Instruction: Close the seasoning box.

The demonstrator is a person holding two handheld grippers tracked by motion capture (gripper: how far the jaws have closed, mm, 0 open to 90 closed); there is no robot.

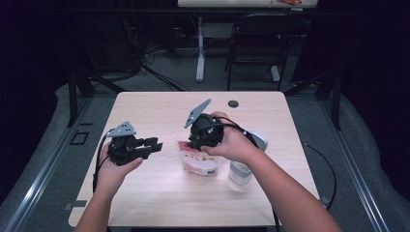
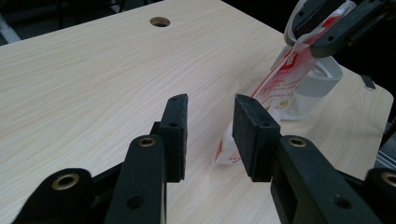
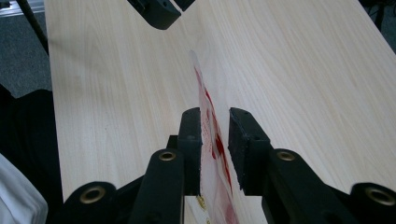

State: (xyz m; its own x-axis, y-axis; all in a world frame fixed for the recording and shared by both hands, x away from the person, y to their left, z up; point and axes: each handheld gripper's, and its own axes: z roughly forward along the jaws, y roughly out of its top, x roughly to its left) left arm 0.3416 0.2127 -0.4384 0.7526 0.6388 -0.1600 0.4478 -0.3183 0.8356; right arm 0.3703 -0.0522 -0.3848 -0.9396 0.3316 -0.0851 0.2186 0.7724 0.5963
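Left gripper [image 2: 209,135] low over the table [image 2: 84,79], jaws apart with nothing between, red-and-white pouch [image 2: 285,77] beyond to the right (its top edge between the right gripper's [image 2: 327,23] jaws), clear cup [image 2: 322,79] behind it, round hole [image 2: 160,21] far across.

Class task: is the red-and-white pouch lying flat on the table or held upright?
Upright: the pouch stands on edge between the right tool's pads, its lower end at the table.

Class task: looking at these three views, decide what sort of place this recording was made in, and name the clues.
Probably a lab or workshop set up for recording, not a home. Clues: a plain wooden table with a cable hole, dark curtains around it, and loose cables and a black chair on the grey floor behind.
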